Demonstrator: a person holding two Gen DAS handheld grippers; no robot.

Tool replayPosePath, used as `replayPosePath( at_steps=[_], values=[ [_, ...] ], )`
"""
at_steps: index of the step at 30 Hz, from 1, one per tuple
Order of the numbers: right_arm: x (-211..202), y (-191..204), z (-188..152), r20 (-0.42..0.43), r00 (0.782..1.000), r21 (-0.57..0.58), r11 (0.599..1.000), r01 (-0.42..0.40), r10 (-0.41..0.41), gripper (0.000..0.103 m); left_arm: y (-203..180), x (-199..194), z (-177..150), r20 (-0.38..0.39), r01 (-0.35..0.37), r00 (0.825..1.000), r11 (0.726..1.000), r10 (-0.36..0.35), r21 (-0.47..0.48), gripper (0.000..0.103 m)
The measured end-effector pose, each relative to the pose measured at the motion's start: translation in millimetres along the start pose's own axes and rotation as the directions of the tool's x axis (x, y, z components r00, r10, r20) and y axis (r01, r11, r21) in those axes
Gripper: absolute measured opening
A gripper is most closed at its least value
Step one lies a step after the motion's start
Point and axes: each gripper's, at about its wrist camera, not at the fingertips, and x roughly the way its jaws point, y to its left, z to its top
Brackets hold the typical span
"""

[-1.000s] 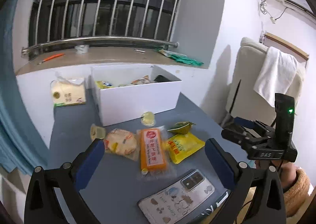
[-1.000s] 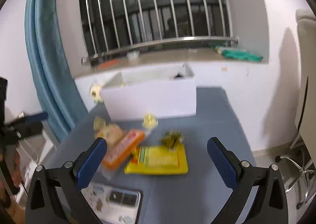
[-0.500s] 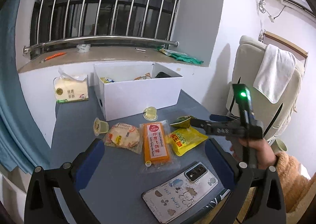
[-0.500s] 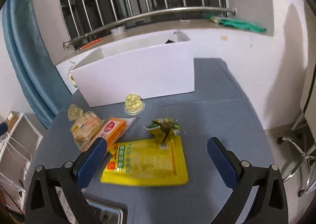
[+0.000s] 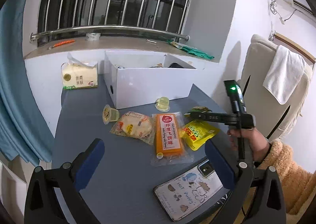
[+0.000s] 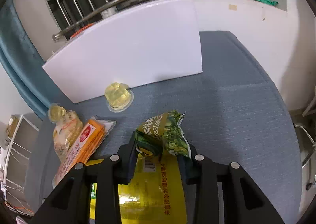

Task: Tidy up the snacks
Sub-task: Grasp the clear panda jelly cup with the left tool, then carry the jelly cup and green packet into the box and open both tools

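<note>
Since half second ago, right tool (image 6: 161, 151) dropped in front of box (image 6: 126, 54), closed on green pack (image 6: 164, 135); next lift into box. Left tool (image 5: 156, 161) wide open, empty.

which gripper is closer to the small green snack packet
Right. The right gripper has its fingers closed on the green snack packet, above the yellow pouch. The left gripper hangs open, well back near the phone.
</note>
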Motion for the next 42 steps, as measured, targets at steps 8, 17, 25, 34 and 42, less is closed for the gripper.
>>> replayPosePath(
  at_steps=[8,17,25,34,42],
  values=[
    [-42,0,-6,0.091,0.995,-0.002,0.999,-0.049,0.049,0.038,13,24,9,-0.034,-0.006,0.999,0.999,0.005,-0.033,0.103],
    [-110,16,-25,0.223,0.967,-0.024,0.993,-0.118,0.121,0.038,55,96,36,-0.121,-0.091,0.989,0.992,0.081,-0.084,0.103],
    [-140,19,-46,0.251,0.961,-0.041,0.993,-0.113,0.120,0.038,97,166,49,-0.222,-0.150,0.967,0.982,0.122,-0.113,0.103],
    [-140,13,-50,0.241,0.963,-0.023,0.993,-0.115,0.117,0.038,104,185,42,-0.265,-0.157,0.954,0.986,0.136,-0.059,0.050],
    [-134,17,-48,0.230,0.965,-0.041,0.992,-0.122,0.129,0.038,88,151,45,-0.178,-0.104,0.979,0.994,0.095,-0.042,0.050]
  ],
)
